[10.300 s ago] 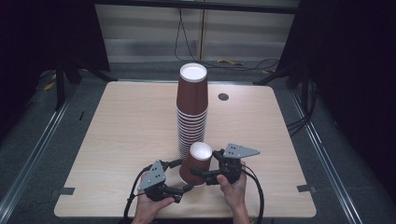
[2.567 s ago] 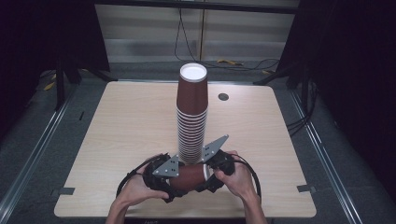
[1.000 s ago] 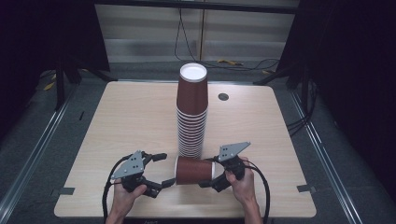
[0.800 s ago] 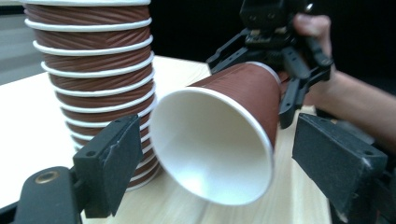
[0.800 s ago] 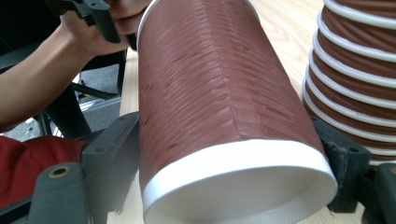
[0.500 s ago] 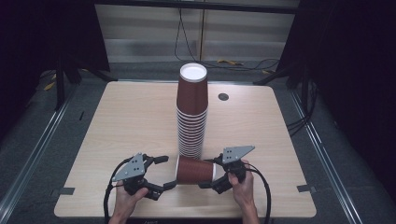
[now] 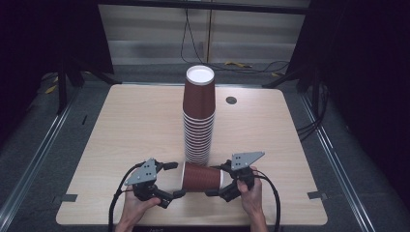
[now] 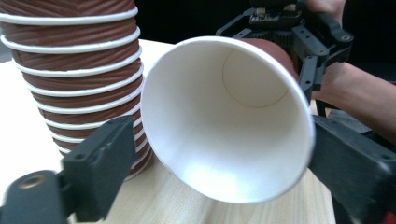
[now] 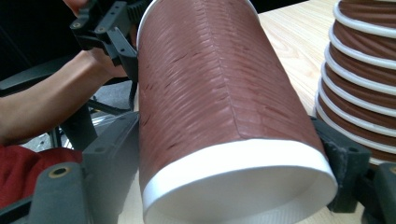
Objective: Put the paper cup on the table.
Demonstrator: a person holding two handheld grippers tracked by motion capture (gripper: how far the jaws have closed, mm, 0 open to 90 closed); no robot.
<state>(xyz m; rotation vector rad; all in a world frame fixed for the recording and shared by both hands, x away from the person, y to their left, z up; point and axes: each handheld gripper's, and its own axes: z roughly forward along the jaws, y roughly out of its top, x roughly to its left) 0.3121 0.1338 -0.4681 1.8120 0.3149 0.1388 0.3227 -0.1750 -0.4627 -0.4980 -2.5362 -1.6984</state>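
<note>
Right hand-held gripper (image 7: 216, 189) level (gripping cup (image 7: 202, 177))

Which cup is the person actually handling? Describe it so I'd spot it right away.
Start at the tall stack of brown paper cups in the middle of the wooden table. Just in front of its base, near the person's edge, lies a single brown cup between the left tongs and right tongs. Unlike the nested, upside-down cups, it lies on its side, alone.
</note>
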